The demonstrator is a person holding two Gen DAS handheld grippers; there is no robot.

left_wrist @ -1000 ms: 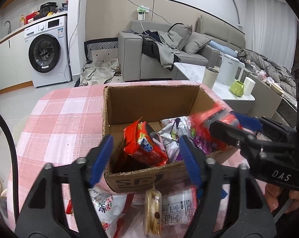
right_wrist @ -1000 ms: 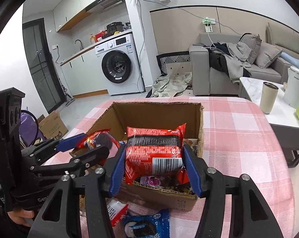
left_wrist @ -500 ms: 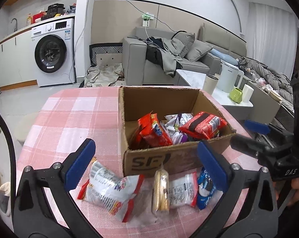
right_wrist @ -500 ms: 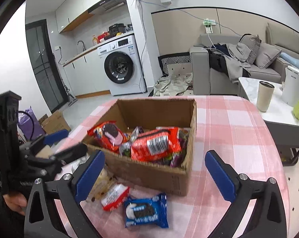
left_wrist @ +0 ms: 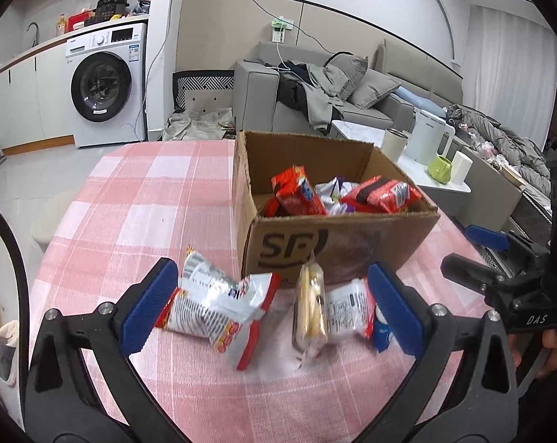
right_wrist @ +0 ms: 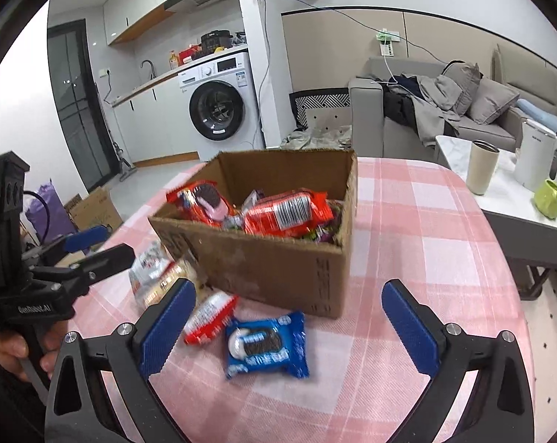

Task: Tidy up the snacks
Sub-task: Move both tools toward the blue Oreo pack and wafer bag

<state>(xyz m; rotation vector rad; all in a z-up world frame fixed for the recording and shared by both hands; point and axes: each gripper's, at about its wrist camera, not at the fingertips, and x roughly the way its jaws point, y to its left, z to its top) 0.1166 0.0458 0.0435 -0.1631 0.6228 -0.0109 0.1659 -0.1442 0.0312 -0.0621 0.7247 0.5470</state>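
A cardboard box (left_wrist: 337, 247) (right_wrist: 278, 269) stands on the pink checked tablecloth and holds several snack packets, among them a red one (left_wrist: 381, 193) (right_wrist: 287, 212) and a red cookie pack (left_wrist: 296, 192) (right_wrist: 200, 199). In front of the box lie a white and red bag (left_wrist: 219, 306), a clear biscuit pack (left_wrist: 309, 313), a white packet (left_wrist: 348, 310) and a blue cookie pack (right_wrist: 265, 345). My left gripper (left_wrist: 271, 310) is open above the loose packets, holding nothing. My right gripper (right_wrist: 287, 328) is open over the blue cookie pack, also holding nothing.
The tablecloth (right_wrist: 418, 243) stretches to the right of the box. Beyond the table edge stands a white side table (right_wrist: 507, 199) with a cup, a kettle and a green mug. A sofa and a washing machine are in the background.
Both grippers let go of red packets into the box, opened wide and drew back toward the near table edge, so the loose packets in front of the box came into view.
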